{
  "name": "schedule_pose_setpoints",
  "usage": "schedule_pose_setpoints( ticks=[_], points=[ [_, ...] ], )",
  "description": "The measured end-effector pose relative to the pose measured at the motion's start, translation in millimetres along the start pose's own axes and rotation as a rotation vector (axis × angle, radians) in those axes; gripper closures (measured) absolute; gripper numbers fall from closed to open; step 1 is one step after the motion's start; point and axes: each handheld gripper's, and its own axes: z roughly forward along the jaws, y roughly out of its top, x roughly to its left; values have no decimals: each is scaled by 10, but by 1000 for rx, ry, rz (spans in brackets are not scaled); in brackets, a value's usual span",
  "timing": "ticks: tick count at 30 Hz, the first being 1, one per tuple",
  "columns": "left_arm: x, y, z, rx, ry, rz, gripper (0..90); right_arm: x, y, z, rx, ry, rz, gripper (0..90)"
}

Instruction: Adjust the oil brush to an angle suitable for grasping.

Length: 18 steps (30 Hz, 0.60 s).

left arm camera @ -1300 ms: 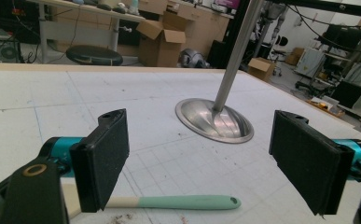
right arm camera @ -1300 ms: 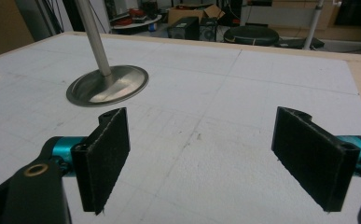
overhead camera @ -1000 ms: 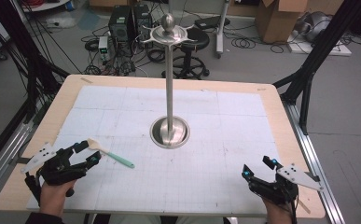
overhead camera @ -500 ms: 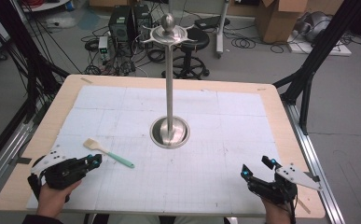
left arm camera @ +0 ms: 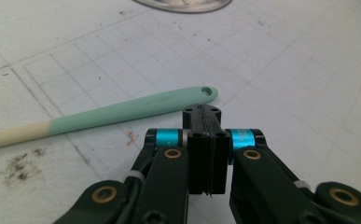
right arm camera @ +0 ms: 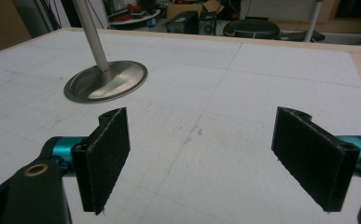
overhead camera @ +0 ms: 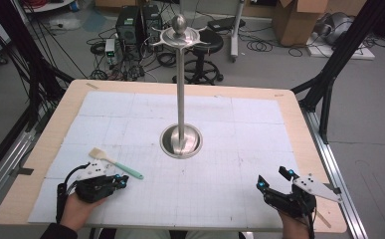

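A spatula (overhead camera: 118,166) with a mint-green handle and a cream head lies flat on the white gridded mat at the front left. In the left gripper view its handle (left arm camera: 131,109) runs across just beyond my left gripper (left arm camera: 201,112), near the end with the hole. My left gripper (overhead camera: 124,181) is shut, pads pressed together with nothing between them, low over the mat just in front of the handle's end. My right gripper (overhead camera: 272,178) rests at the front right, open. Its pads (right arm camera: 106,154) stand wide apart over bare mat.
A tall steel stand (overhead camera: 181,84) with a round base (overhead camera: 181,141) and hooked top rises from the middle of the mat; its base (right arm camera: 106,81) lies ahead of my right gripper. The wooden table edge (overhead camera: 41,164) frames the mat. Cables, boxes and a stool sit on the floor beyond.
My left gripper has closed its jaws on nothing, pulled back from the spatula's head, then slid right and down to the handle's end. The spatula and the right gripper have stayed put.
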Motion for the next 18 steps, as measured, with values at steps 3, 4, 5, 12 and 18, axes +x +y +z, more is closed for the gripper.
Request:
schedule_pose_setpoints(
  ticks=[3,4,5,12,18],
  points=[
    [-52,47,80,27,4,25,890,2,-2,8,6,1,-2,177],
    [-71,63,103,38,4,41,892,1,-1,9,5,0,-5,178],
    [-89,75,134,45,9,54,892,4,-1,7,4,1,-2,178],
    [-122,157,295,68,45,81,894,-5,1,-5,-1,-1,7,178],
    [-49,219,386,55,66,57,894,-14,-3,2,2,-6,10,178]
  ],
)
